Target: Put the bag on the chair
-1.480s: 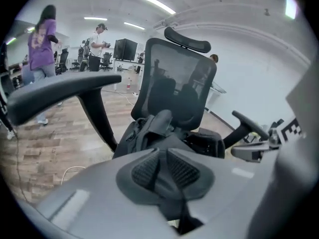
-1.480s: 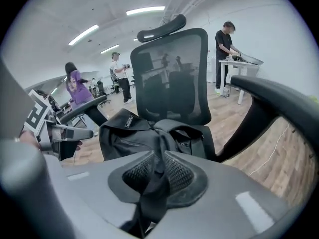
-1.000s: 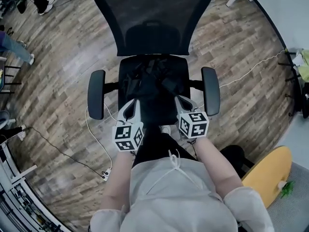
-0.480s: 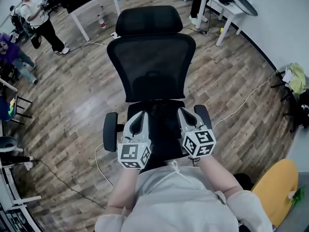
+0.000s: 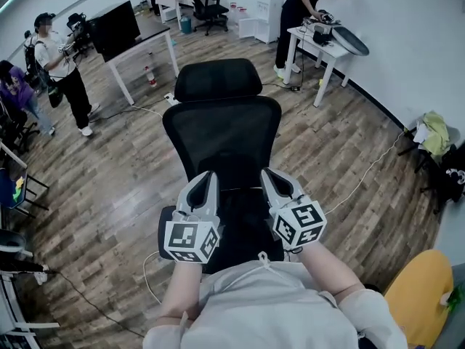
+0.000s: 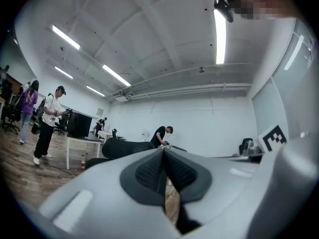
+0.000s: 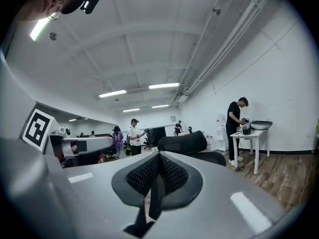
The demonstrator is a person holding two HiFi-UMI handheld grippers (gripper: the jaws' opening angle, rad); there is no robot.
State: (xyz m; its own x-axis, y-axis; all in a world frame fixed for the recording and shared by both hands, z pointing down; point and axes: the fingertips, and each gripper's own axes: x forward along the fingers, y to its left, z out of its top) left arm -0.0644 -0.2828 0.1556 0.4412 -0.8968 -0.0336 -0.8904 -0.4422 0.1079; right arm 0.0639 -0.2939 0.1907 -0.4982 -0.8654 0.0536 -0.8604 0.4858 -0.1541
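Observation:
The black office chair's mesh back (image 5: 221,133) and headrest (image 5: 218,80) face me in the head view. My left gripper (image 5: 206,177) and right gripper (image 5: 267,174) are held side by side in front of the backrest, both pointing level at it. Both are shut with nothing between the pads. Only a dark strip of the seat (image 5: 243,220) shows between them, and I cannot make out the black bag there. In the left gripper view the shut gripper (image 6: 163,151) points past the headrest (image 6: 124,147). The right gripper (image 7: 159,156) sits below the headrest (image 7: 182,143) in its own view.
A person (image 5: 62,64) stands at the far left by a desk with a monitor (image 5: 127,38). Another person (image 5: 301,9) bends over a white table (image 5: 327,42) at the back right. Cables (image 5: 363,173) run over the wood floor. A yellow object (image 5: 418,297) lies at lower right.
Both grippers have risen, still shut, from just above the seat to backrest height. The head view has tilted up, and the dark bag seen on the seat earlier is out of sight.

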